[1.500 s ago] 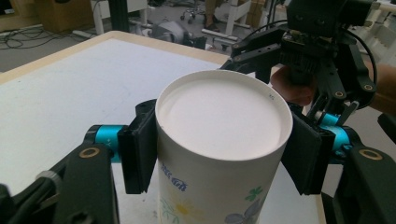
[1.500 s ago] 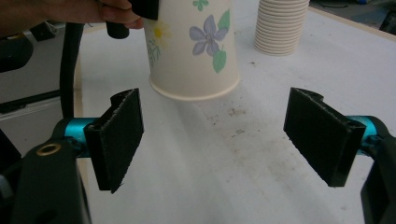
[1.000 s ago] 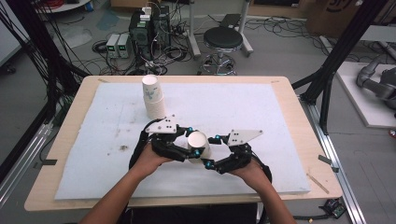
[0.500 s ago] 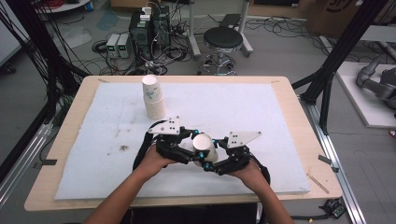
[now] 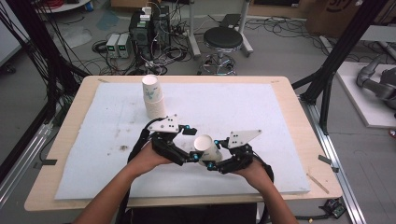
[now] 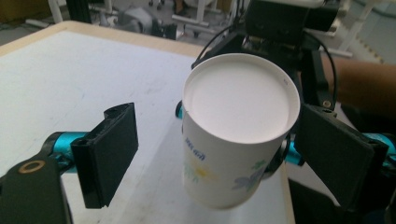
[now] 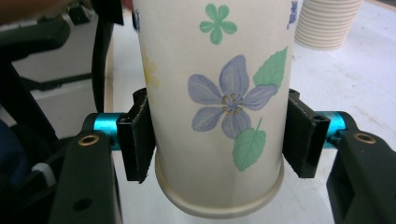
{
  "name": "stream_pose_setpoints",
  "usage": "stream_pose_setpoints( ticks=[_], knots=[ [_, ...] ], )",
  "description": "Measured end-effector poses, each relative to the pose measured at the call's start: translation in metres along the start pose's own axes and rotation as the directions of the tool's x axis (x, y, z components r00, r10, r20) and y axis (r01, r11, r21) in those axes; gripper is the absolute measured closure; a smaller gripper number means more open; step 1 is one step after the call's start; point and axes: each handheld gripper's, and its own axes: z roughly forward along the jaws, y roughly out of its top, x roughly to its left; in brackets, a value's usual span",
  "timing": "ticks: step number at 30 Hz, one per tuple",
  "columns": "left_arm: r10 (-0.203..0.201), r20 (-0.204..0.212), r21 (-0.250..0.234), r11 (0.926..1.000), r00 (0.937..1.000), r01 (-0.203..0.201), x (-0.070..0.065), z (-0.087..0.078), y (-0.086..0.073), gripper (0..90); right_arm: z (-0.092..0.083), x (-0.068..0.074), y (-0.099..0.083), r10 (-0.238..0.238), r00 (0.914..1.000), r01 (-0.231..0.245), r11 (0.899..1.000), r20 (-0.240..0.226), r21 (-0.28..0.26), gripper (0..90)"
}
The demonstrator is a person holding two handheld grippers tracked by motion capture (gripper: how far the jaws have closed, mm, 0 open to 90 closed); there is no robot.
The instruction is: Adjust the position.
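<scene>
One paper cup (image 5: pixel 206 145) (flowered), one cup stack (image 5: pixel 152 97), two claws

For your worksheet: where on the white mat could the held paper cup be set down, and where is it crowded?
Free: the white mat right of the cup stack, and its left part. Crowded: the front middle, where the right gripper grips the paper cup beside the left gripper.
</scene>
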Motion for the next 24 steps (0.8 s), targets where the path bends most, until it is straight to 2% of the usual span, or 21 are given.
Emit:
stream_pose_setpoints(
  ticks=[1, 3, 4, 5, 6, 8, 9, 10, 11, 12, 13, 14, 15, 17, 18, 19, 24],
  knots=[
    [0.002, -0.003, 0.013, 0.9999, 1.0000, -0.002, 0.001, -0.001, 0.001, 13.8, 0.000, 0.000, 0.000, 0.000, 1.0000, 0.000, 1.000, 0.000, 0.000, 36.2],
    [0.007, 0.005, 0.052, 0.9986, 1.0000, -0.008, 0.002, -0.003, 0.005, 13.9, -0.001, -0.001, 0.002, -0.015, 0.9999, 0.015, 0.999, 0.001, 0.043, 36.2],
    [0.007, 0.005, 0.052, 0.9986, 1.0000, -0.008, 0.002, -0.003, 0.005, 13.9, -0.001, -0.001, 0.002, -0.015, 0.9999, 0.015, 0.999, 0.001, 0.043, 36.2],
    [0.019, 0.004, 0.081, 0.9965, 0.9998, -0.020, 0.003, -0.003, 0.008, 13.9, -0.001, -0.001, 0.004, -0.028, 0.9996, 0.028, 0.996, -0.001, 0.081, 36.2],
    [0.019, 0.004, 0.081, 0.9965, 0.9998, -0.020, 0.003, -0.003, 0.008, 13.9, -0.001, -0.001, 0.004, -0.028, 0.9996, 0.028, 0.996, -0.001, 0.081, 36.2],
    [0.025, 0.007, 0.102, 0.9945, 0.9997, -0.026, 0.004, -0.004, 0.010, 13.9, -0.001, -0.001, 0.006, -0.050, 0.9988, 0.049, 0.992, 0.001, 0.116, 36.2],
    [0.033, 0.009, 0.125, 0.9916, 0.9994, -0.034, 0.004, -0.003, 0.011, 13.9, 0.000, -0.001, 0.009, -0.072, 0.9974, 0.071, 0.986, 0.001, 0.151, 36.2],
    [0.033, 0.009, 0.125, 0.9916, 0.9994, -0.034, 0.004, -0.003, 0.011, 13.9, 0.000, -0.001, 0.010, -0.077, 0.9970, 0.076, 0.983, -0.002, 0.166, 36.2],
    [0.049, 0.016, 0.153, 0.9869, 0.9987, -0.051, 0.004, -0.002, 0.013, 13.9, 0.001, -0.001, 0.011, -0.083, 0.9965, 0.083, 0.980, -0.006, 0.180, 36.2],
    [0.049, 0.016, 0.153, 0.9869, 0.9987, -0.051, 0.004, -0.002, 0.013, 14.0, 0.001, -0.001, 0.011, -0.083, 0.9965, 0.083, 0.980, -0.006, 0.180, 36.2],
    [0.050, 0.020, 0.164, 0.9850, 0.9985, -0.053, 0.004, -0.001, 0.013, 14.0, 0.002, -0.001, 0.014, -0.095, 0.9954, 0.096, 0.973, -0.014, 0.210, 36.3],
    [0.051, 0.022, 0.173, 0.9835, 0.9984, -0.054, 0.003, 0.000, 0.013, 14.0, 0.002, -0.001, 0.014, -0.095, 0.9954, 0.096, 0.973, -0.014, 0.210, 36.3],
    [0.056, 0.029, 0.186, 0.9807, 0.9980, -0.061, 0.003, 0.002, 0.014, 14.1, 0.003, -0.001, 0.016, -0.109, 0.9939, 0.109, 0.969, -0.014, 0.223, 36.2],
    [0.067, 0.049, 0.221, 0.9723, 0.9966, -0.076, 0.002, 0.006, 0.014, 14.2, 0.005, 0.000, 0.022, -0.127, 0.9915, 0.130, 0.958, -0.026, 0.257, 36.3],
    [0.067, 0.049, 0.221, 0.9723, 0.9966, -0.076, 0.002, 0.006, 0.014, 14.3, 0.005, 0.000, 0.022, -0.127, 0.9915, 0.130, 0.958, -0.026, 0.257, 36.3],
    [0.073, 0.062, 0.237, 0.9676, 0.9954, -0.086, 0.001, 0.008, 0.014, 14.3, 0.006, 0.001, 0.025, -0.139, 0.9899, 0.141, 0.950, -0.030, 0.280, 36.3],
    [0.067, 0.070, 0.255, 0.9633, 0.9953, -0.083, 0.002, 0.010, 0.013, 15.4, 0.010, 0.003, 0.033, -0.168, 0.9851, 0.170, 0.921, -0.039, 0.351, 36.3]
  ],
)
